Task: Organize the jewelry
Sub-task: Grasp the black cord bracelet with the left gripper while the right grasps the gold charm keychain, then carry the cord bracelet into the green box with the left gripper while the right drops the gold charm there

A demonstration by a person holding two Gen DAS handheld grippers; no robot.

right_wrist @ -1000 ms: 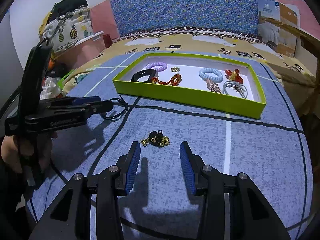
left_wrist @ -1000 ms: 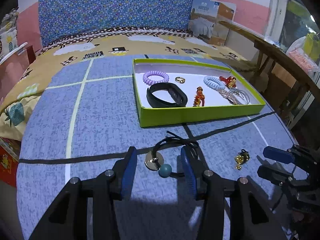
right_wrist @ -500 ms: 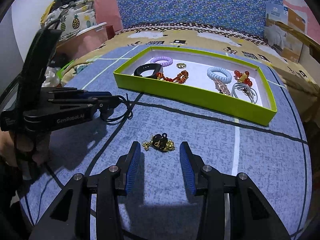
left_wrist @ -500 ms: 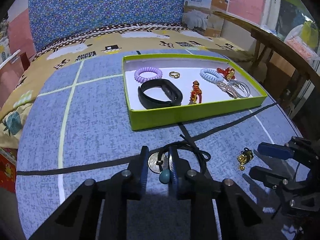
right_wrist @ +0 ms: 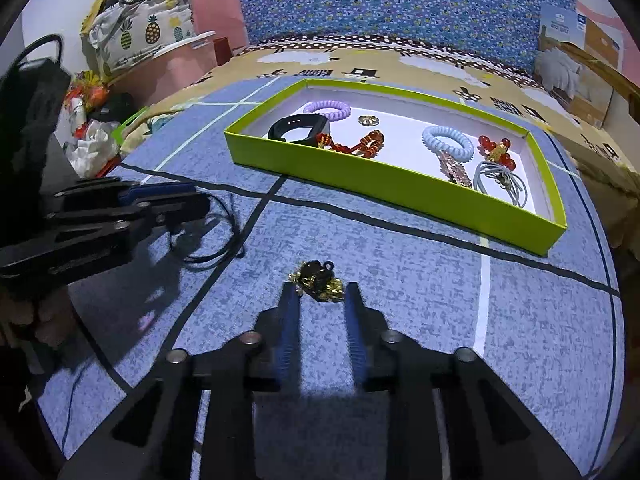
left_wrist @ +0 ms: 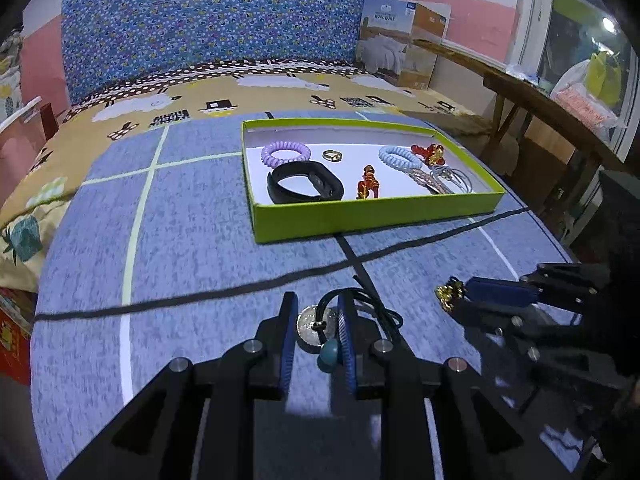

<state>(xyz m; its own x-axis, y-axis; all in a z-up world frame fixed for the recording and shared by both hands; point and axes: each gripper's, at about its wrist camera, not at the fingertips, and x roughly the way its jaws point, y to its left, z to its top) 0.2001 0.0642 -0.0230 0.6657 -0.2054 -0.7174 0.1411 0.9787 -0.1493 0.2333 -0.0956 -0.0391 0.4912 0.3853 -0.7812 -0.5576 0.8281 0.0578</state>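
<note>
My left gripper (left_wrist: 317, 316) is shut on a black cord necklace (left_wrist: 318, 322) with a silver disc and a teal bead, low over the blue table. The cord trails right of the fingers (right_wrist: 208, 236). My right gripper (right_wrist: 320, 300) is open with its jaws on either side of a small gold and black charm (right_wrist: 318, 276) that lies on the table; it also shows in the left wrist view (left_wrist: 448, 294). The green tray (left_wrist: 360, 212) holds hair ties, a black band, a ring and red beads.
The tray (right_wrist: 400, 184) sits toward the far side of the blue table. A wooden bench (left_wrist: 540, 100) runs along the right. Bags and clutter (right_wrist: 120, 40) lie off the table's left. A cardboard box (left_wrist: 400, 40) stands behind.
My left gripper has closed on the cord necklace. My right gripper has moved forward so that its fingers now flank the gold charm, and its jaws have narrowed.
</note>
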